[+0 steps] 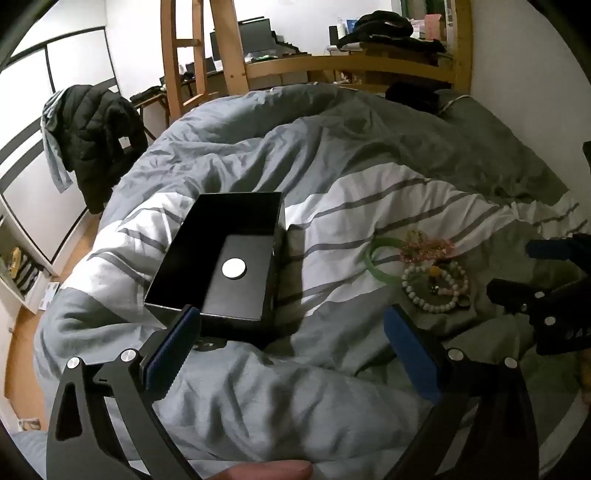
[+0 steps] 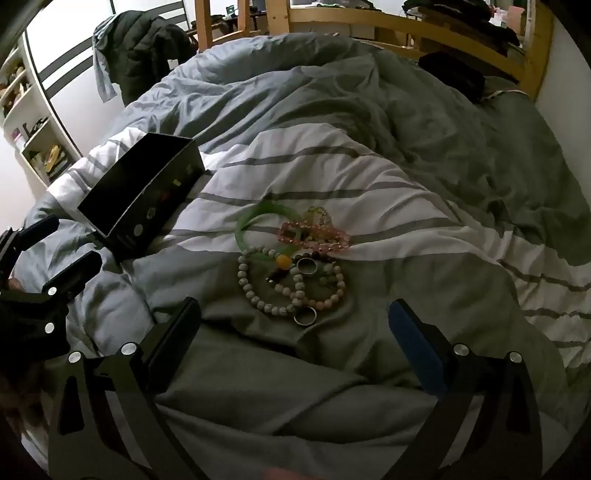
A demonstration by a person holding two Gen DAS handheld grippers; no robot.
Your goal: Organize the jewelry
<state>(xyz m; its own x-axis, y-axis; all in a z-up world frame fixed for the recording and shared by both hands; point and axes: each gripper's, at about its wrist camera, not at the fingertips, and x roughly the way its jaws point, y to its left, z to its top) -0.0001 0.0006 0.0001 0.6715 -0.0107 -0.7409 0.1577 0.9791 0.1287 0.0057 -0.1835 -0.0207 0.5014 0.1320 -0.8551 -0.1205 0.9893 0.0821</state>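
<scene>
An open black box [image 1: 218, 258] with a white disc [image 1: 234, 268] inside lies on the bed; it also shows in the right wrist view [image 2: 144, 195]. A pile of jewelry lies right of it: a green bangle [image 2: 255, 221], pink bead bracelets [image 2: 317, 236], a white bead bracelet [image 2: 258, 291], and two metal rings [image 2: 306, 316]. The pile shows in the left wrist view [image 1: 432, 269] too. My left gripper [image 1: 291, 347] is open and empty just in front of the box. My right gripper [image 2: 295, 343] is open and empty just in front of the pile.
The striped grey and white duvet [image 2: 369, 166] is rumpled with folds. A wooden bed frame [image 2: 406, 26] stands at the far end. A dark jacket [image 1: 99, 136] hangs at the left, by white shelves [image 2: 33, 129].
</scene>
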